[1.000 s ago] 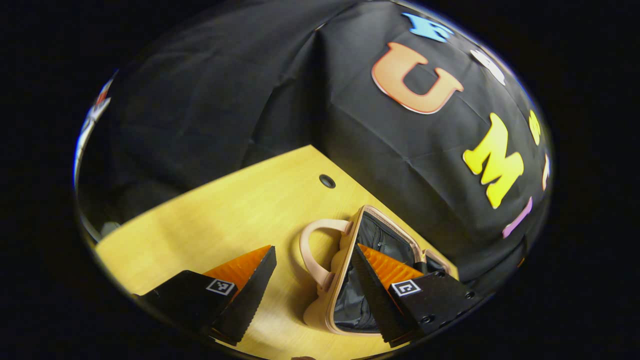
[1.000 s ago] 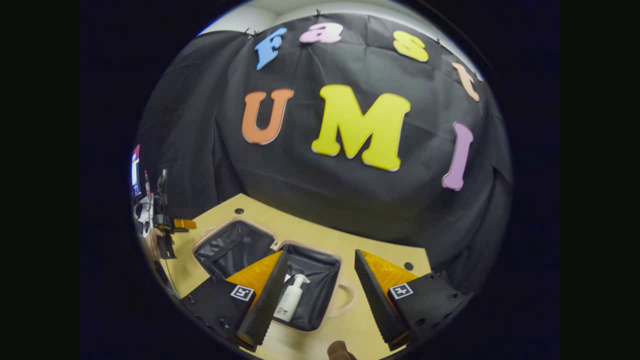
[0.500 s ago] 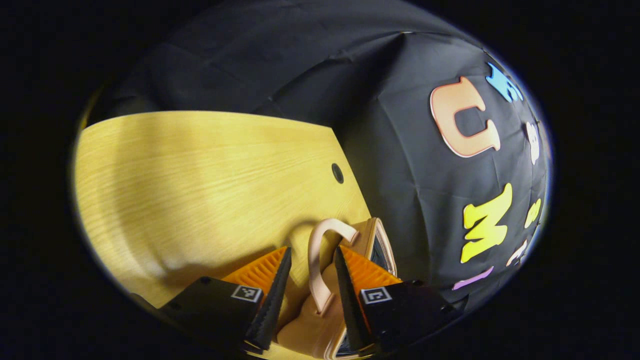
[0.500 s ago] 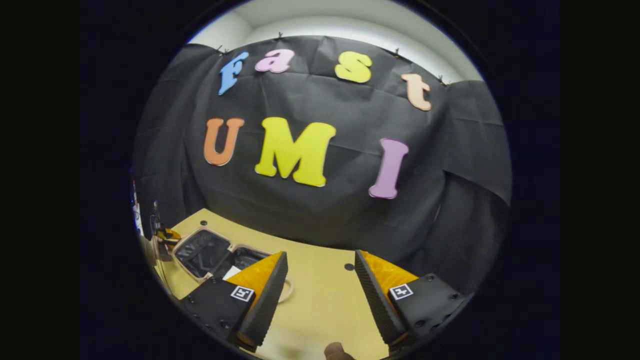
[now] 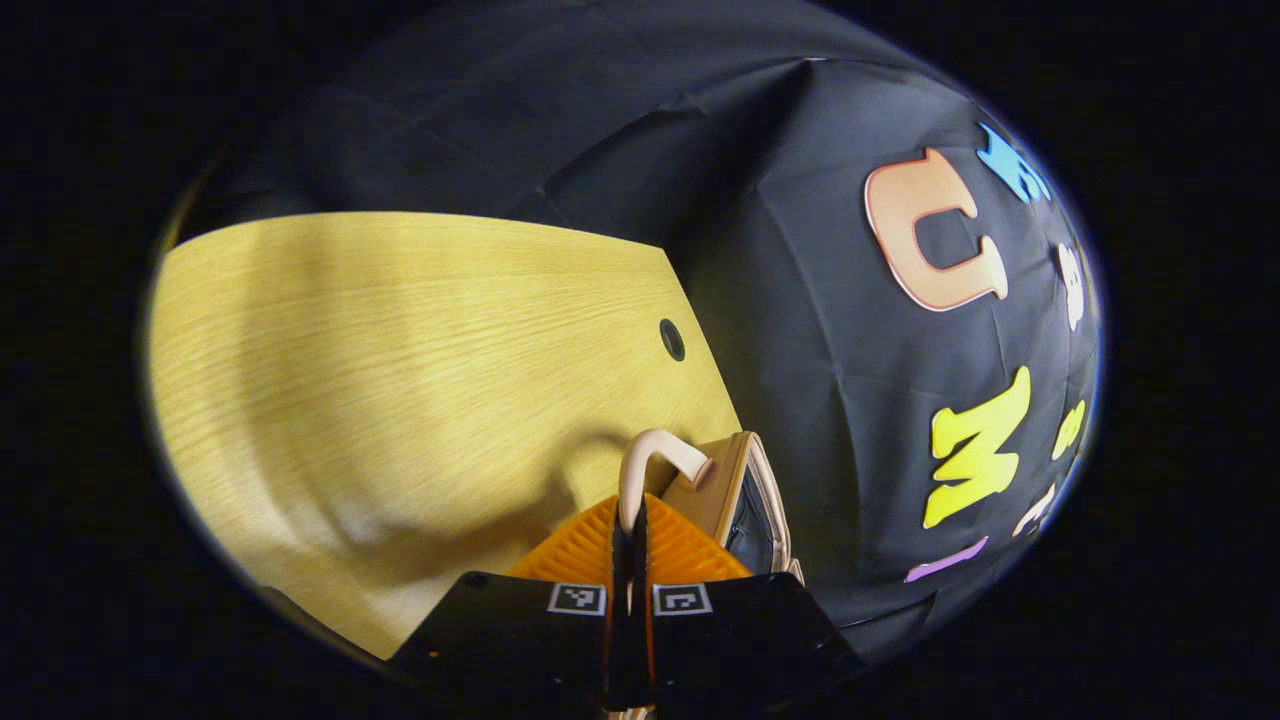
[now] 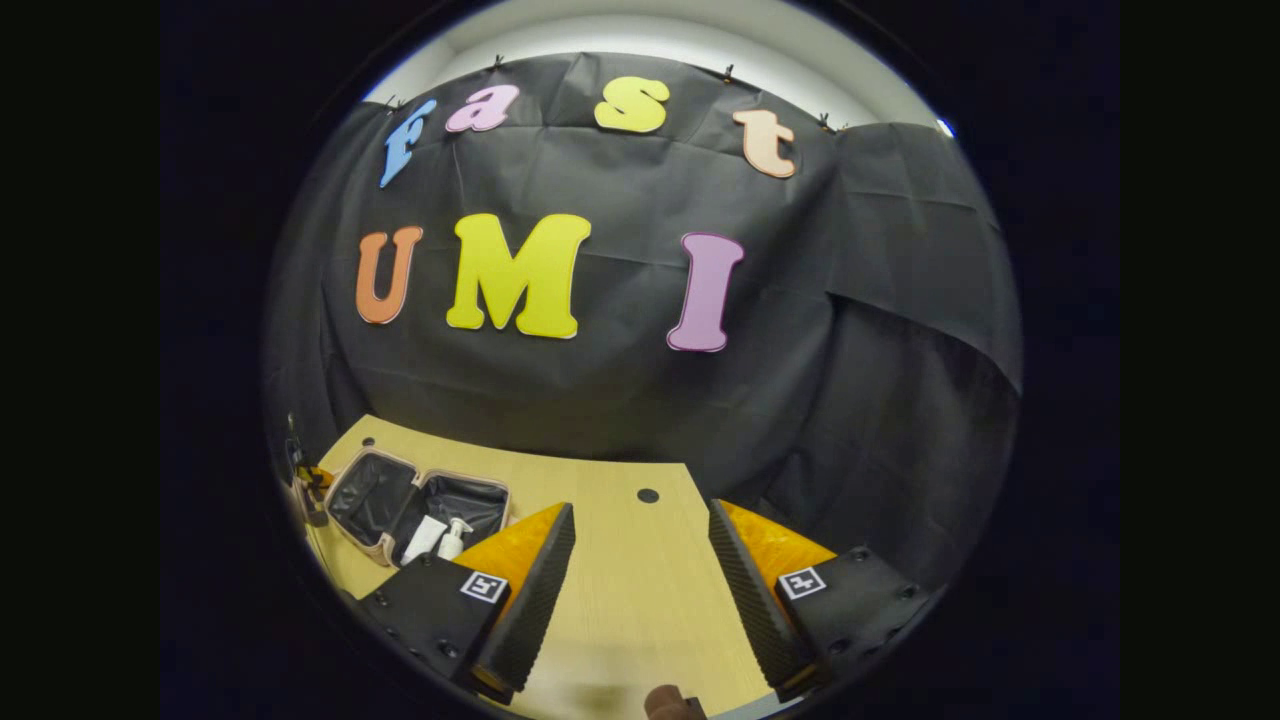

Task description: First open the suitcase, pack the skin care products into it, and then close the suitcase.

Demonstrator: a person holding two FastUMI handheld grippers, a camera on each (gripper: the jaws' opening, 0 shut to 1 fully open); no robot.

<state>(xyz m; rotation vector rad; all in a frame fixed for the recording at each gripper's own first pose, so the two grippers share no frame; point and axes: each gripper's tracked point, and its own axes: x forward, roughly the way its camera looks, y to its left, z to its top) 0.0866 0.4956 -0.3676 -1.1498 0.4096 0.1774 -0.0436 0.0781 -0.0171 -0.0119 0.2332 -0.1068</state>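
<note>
In the left gripper view, the wooden counter (image 5: 400,340) is seen spreading across the left half, with a small round hole (image 5: 672,340) near its far edge, just in front of the black cloth wall (image 5: 820,300). Toward the lower middle, the left tongs (image 5: 630,530) are seen pressed together on the beige handle (image 5: 655,455) of the suitcase (image 5: 735,490); the handle arches up out of the pinch and joins the case body just to the right. The case's beige rim and a sliver of its dark lining are visible beside the tongs, near the wall.

In the right gripper view, at the far left edge, the other gripper (image 6: 305,485) is glimpsed, touching the near end of the suitcase (image 6: 375,490); it is too small for its state to be judged there. The suitcase is seen lying open on the counter (image 6: 620,590), both halves flat and lined in dark fabric. Inside the right half, a white tube (image 6: 425,538) and a white pump bottle (image 6: 455,537) are laid side by side. Further right, the right tongs (image 6: 635,590) are spread wide above bare wood, with nothing between them, well apart from the suitcase. A second round hole (image 6: 648,495) is seen in the counter beyond them, near the cloth wall (image 6: 760,400).
</note>
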